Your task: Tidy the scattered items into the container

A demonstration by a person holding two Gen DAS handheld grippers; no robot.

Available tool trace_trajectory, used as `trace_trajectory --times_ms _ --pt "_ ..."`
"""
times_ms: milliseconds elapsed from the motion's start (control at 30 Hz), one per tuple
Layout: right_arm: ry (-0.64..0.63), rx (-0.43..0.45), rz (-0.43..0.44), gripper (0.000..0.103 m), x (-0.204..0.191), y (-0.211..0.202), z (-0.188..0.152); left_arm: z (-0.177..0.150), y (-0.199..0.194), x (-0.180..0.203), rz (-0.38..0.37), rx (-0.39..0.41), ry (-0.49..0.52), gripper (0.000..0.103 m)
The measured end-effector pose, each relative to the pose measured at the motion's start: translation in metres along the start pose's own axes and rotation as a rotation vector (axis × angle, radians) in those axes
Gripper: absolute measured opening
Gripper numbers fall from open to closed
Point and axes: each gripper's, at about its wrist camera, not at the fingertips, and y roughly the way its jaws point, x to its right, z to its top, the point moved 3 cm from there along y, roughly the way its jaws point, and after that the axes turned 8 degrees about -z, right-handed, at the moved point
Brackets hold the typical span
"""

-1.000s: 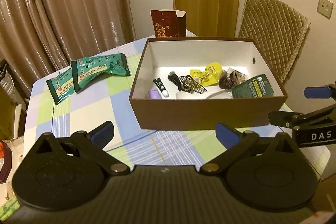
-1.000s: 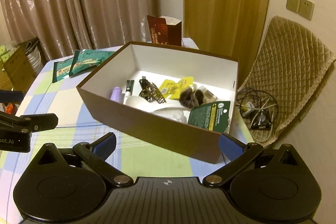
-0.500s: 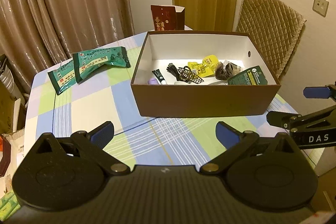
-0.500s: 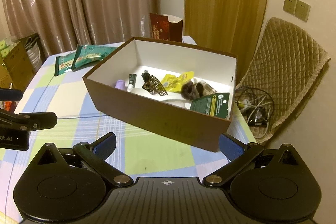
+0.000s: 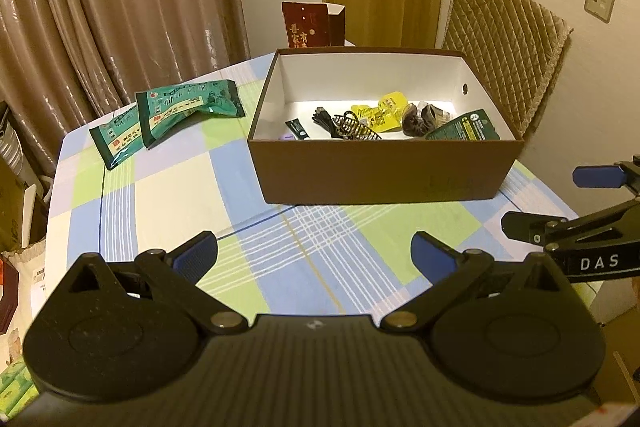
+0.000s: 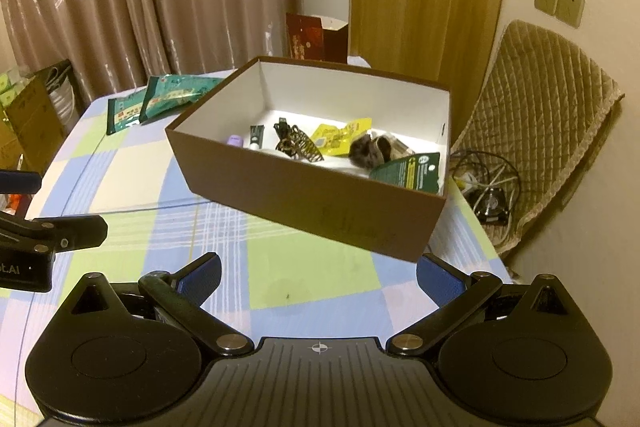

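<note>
At your far left, two green snack packets point(image 5: 176, 115) lie overlapping on the checked tablecloth point(image 5: 168, 195), near the curtain point(image 5: 100, 7) and well apart from the box. They are outside the container.

Your left gripper point(image 5: 314, 253) hangs above the near part of the table with its blue-padded fingers point(image 5: 196, 253) spread wide and nothing between them.

Further right, the brown cardboard box point(image 5: 380, 171) stands open on the table, white inside. Along its floor, going rightward, you can see a small lilac item point(image 6: 235, 139) close to the near wall, a dark little tube point(image 5: 297, 129), a black cable point(image 5: 322, 115), a dark claw hair clip point(image 5: 356, 131), yellow sachets point(image 5: 380, 113), a dark brown bundle point(image 5: 418, 119) and a green card package point(image 5: 464, 127) leaning against the right-hand corner. Behind the box a dark red paper bag point(image 5: 310, 25) stands upright.

Your right gripper point(image 6: 318, 279) is also released, its pads point(image 6: 438, 281) wide apart and empty, held over the table just in front of the box's near right corner. In the left wrist view its fingers come in from the right edge.

Past the table's right side a chair with a quilted tan cover point(image 6: 540, 115) stands by the wall, and a tangle of cables point(image 6: 486, 187) lies on it.
</note>
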Motion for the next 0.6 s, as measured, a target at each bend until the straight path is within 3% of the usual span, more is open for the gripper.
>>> trace_trajectory --times_ms 600 --pt "0.004 -0.034 -0.005 0.101 -0.006 0.003 -0.011 -0.017 0.009 -0.002 -0.015 -0.044 0.014 0.102"
